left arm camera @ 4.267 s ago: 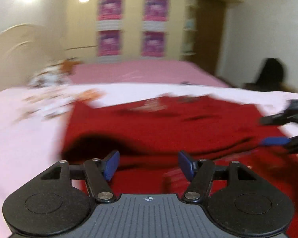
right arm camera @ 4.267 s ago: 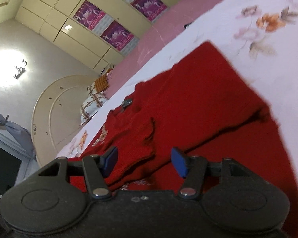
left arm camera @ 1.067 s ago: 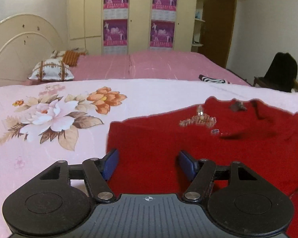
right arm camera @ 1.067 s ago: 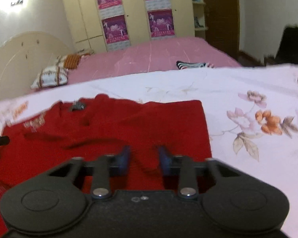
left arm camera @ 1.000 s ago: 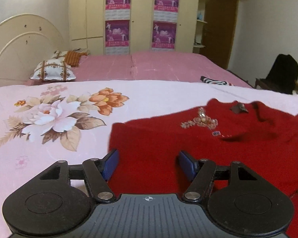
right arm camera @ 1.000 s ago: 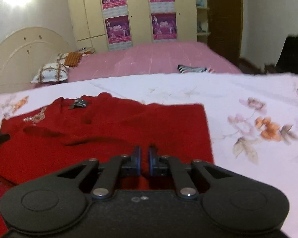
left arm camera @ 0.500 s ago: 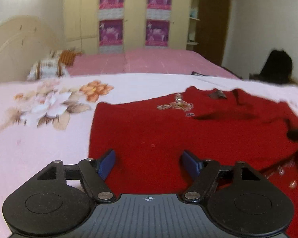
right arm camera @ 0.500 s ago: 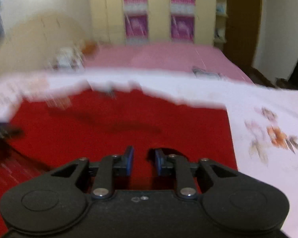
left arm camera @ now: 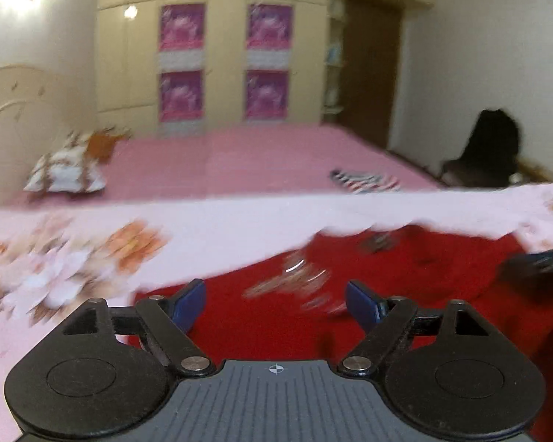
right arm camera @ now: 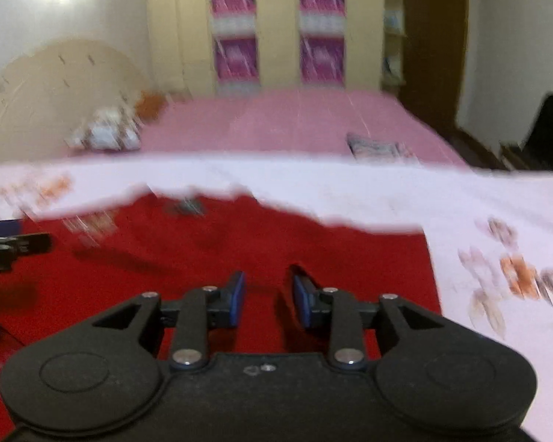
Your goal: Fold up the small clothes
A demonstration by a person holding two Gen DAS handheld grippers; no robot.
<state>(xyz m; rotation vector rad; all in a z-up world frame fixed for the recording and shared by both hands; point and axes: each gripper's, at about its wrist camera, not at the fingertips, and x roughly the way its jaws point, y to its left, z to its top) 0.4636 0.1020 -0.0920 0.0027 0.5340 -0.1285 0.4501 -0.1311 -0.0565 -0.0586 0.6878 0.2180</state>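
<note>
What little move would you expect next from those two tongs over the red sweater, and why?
Probably both tongs draw back toward the near edge of the red sweater to take new corners for another fold. The right tongs are opening with only flat cloth below the pads, and the left tongs are opening wide and gripping nothing. The sweater lies flat on the floral sheet.

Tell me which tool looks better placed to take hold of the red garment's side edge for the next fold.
Probably the left tool: the red garment's edge lies right by its left finger, its jaws wide and opening. The right tool, opening but narrower, sits further in from its edge.
</note>
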